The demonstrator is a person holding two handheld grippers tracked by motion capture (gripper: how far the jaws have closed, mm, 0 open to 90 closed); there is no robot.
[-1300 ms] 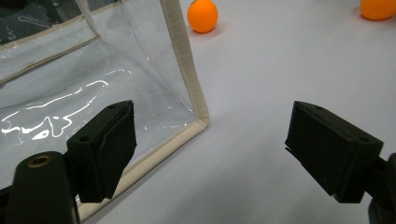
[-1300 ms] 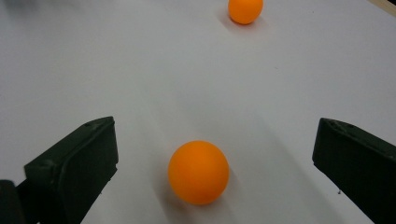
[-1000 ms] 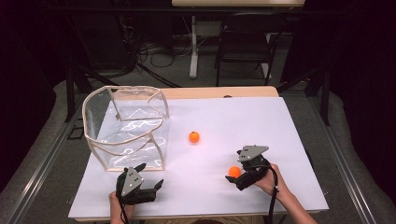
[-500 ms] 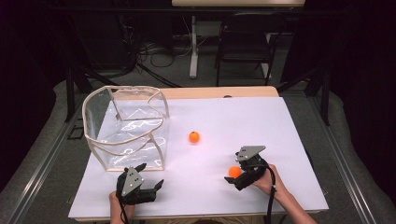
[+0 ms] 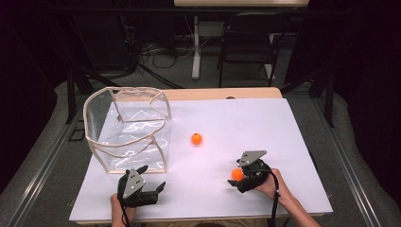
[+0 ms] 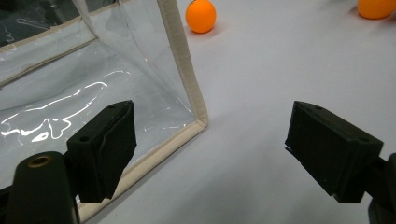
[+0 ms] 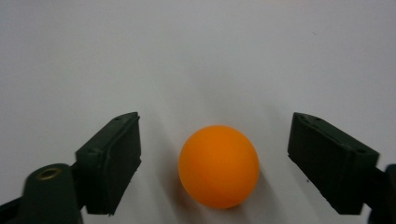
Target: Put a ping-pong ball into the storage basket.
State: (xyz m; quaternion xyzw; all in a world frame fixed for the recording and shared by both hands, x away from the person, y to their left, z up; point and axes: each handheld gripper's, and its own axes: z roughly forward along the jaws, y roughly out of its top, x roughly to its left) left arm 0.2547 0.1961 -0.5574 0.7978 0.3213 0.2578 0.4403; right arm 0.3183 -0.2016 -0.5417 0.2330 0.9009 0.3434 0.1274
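Right tool (image 5: 239,178) straddles near ball (image 7: 219,166) on bench (image 5: 246,123), jaws just closing but pads not yet touching: lined up for pinch. Second ball (image 5: 196,138) mid-bench. Left tool (image 5: 153,187) spread, idle beside clear bin (image 5: 126,127), likely destination.

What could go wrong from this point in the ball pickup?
1. The right gripper has just been closing with the near ball between its jaws, pads not yet touching; off centre, the round ball may squirt away.
2. It could roll off the table.
3. The bag looks floppy; its opening may not stay clear for a drop.
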